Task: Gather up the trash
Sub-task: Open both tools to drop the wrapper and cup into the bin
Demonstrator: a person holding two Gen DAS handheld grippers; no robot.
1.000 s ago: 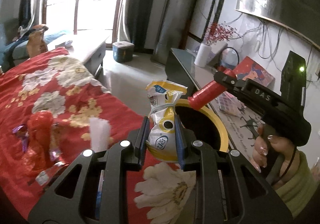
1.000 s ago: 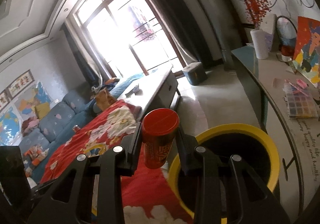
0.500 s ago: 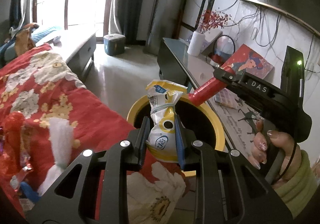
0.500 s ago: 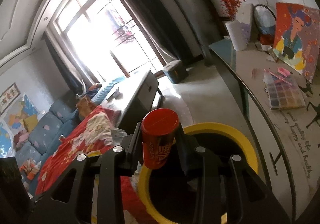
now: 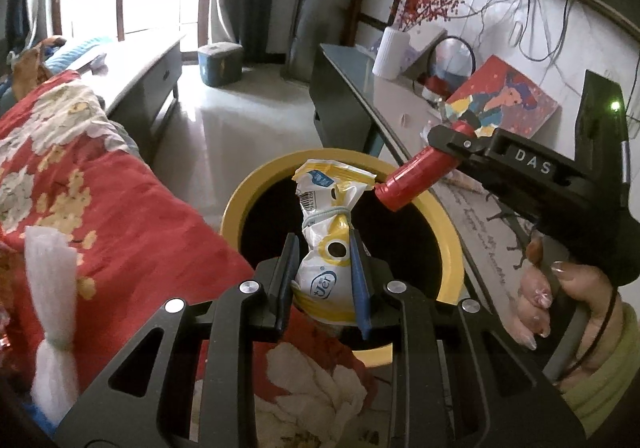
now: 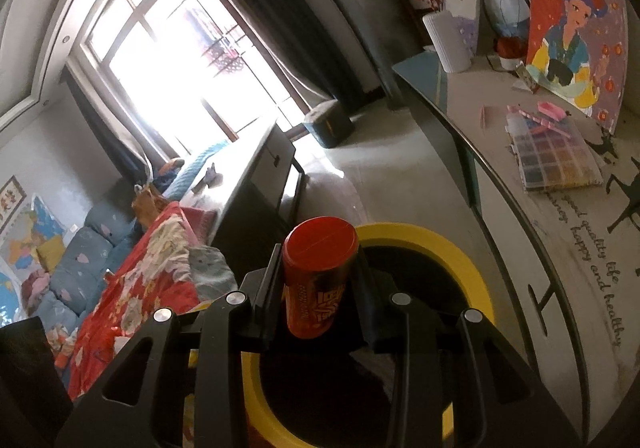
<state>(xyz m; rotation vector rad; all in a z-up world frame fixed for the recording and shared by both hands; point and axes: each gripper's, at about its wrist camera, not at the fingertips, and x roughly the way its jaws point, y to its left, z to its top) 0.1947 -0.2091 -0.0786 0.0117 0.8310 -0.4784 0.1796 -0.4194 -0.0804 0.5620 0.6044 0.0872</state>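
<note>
My left gripper point(image 5: 323, 260) is shut on a crumpled yellow-and-white snack bag point(image 5: 326, 248) tied with a band, held over the black opening of a yellow-rimmed trash bin point(image 5: 236, 204). My right gripper point(image 6: 318, 280) is shut on a red can point(image 6: 316, 280) and holds it over the same bin point(image 6: 460, 252). In the left wrist view the right gripper point(image 5: 440, 156) comes in from the right, with the red can point(image 5: 416, 180) tilted above the bin's far rim.
A red floral cloth point(image 5: 120, 188) with a white tissue wad point(image 5: 52, 288) lies left of the bin. A long desk point(image 6: 560, 216) with a bead box, painting and vase runs on the right. A low cabinet point(image 6: 260, 184) and sofa stand behind.
Both grippers have moved with their loads from beside the red cloth to over the bin's opening. Each grip is unchanged.
</note>
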